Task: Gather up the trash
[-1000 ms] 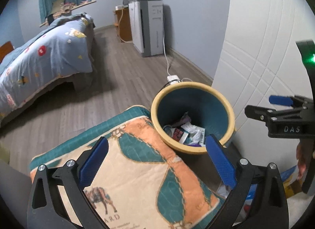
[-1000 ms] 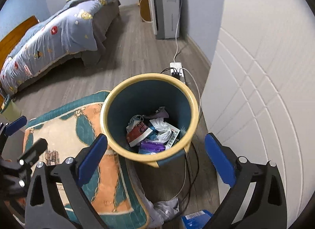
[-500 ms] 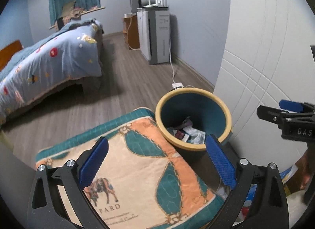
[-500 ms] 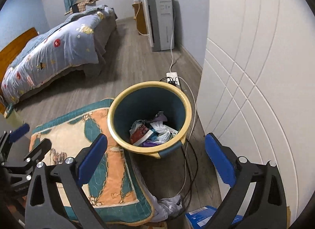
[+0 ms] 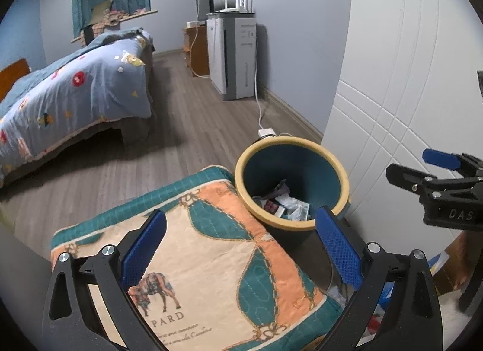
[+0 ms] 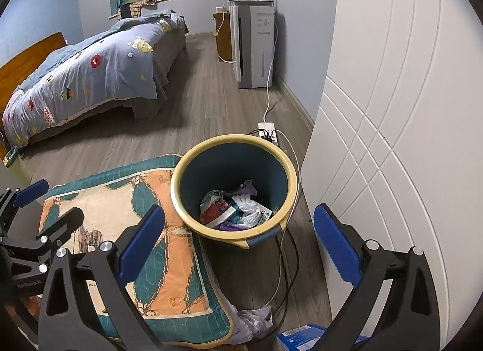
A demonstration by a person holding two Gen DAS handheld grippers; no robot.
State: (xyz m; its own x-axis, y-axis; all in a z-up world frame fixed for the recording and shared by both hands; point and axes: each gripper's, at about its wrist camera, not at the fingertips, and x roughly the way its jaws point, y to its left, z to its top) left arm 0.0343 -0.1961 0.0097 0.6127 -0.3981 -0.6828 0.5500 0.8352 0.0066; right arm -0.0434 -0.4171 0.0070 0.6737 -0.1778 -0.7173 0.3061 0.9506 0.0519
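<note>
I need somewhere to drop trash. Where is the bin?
In both wrist views the trash bin stands on the floor, between the patterned cushion to its left and the white panelled wall to its right.

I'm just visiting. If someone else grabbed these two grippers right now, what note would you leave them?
Left gripper: open, holding nothing, above the patterned cushion.
Right gripper: open, holding nothing, near the bin.
Trash bin: upright on the floor between the cushion and the white panelled wall, wrappers and crumpled bits already inside.
Possibly left: the blue box and crumpled white item on the floor near the cables.
</note>
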